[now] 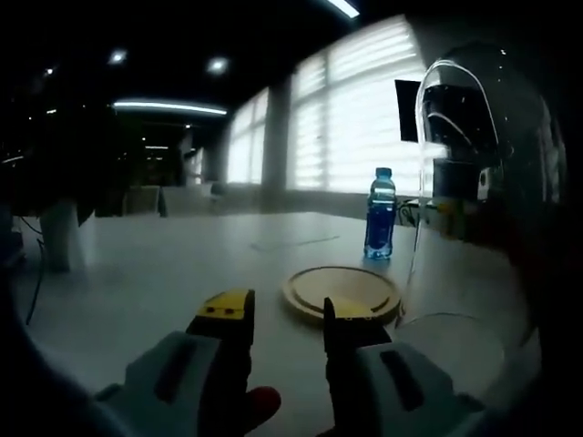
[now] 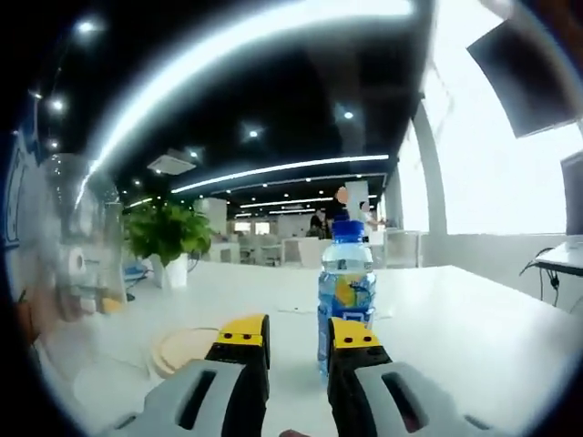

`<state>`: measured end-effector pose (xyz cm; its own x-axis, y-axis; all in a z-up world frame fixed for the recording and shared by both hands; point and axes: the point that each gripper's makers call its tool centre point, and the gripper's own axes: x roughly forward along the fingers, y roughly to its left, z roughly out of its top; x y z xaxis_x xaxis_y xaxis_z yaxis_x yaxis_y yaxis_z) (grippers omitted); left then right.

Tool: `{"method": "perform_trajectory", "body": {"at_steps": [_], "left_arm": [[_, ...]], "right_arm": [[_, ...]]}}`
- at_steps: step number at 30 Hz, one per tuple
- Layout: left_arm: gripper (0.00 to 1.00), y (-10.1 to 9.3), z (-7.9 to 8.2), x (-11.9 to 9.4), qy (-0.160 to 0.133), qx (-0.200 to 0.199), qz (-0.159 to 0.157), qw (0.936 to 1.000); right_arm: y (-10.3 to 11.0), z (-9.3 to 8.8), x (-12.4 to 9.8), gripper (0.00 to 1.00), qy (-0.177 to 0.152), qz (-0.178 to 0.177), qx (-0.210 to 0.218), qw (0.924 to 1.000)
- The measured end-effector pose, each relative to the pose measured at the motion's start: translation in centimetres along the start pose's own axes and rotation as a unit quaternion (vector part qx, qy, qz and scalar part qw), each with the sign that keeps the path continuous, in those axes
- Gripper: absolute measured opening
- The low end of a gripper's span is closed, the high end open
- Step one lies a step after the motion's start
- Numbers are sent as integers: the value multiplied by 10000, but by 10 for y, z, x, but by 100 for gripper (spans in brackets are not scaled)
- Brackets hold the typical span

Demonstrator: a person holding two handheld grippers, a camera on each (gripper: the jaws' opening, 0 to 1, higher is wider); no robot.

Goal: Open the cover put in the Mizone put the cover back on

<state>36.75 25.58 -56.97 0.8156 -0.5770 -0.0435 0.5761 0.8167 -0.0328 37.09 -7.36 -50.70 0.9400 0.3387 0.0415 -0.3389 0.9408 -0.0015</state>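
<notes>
A blue-capped Mizone bottle stands upright on the white table, beyond a round wooden base. A clear dome cover stands off the base, to its right. My left gripper is open just short of the base, with nothing between its yellow tips. In the right gripper view the bottle stands close in front, just past the right fingertip. My right gripper is open and apart from it. The dome cover is at the left there, beside the wooden base.
A potted plant stands at the table's far side. A white object sits at the table's left. A monitor and cables are at the right edge. Bright windows run behind the table.
</notes>
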Motion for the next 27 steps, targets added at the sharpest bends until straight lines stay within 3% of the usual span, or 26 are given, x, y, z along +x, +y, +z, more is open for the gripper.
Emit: {"method": "perform_trajectory", "body": {"at_steps": [12, 27], "left_arm": [[25, -2, -1, -1, 31, 9, 16, 10000], [25, -6, 0, -2, -12, 77, -66, 9999]], "right_arm": [[-19, 44, 22, 26, -215, -265, -218, 9992], [-46, 57, 80, 29, 50, -433, -31, 9990]]}}
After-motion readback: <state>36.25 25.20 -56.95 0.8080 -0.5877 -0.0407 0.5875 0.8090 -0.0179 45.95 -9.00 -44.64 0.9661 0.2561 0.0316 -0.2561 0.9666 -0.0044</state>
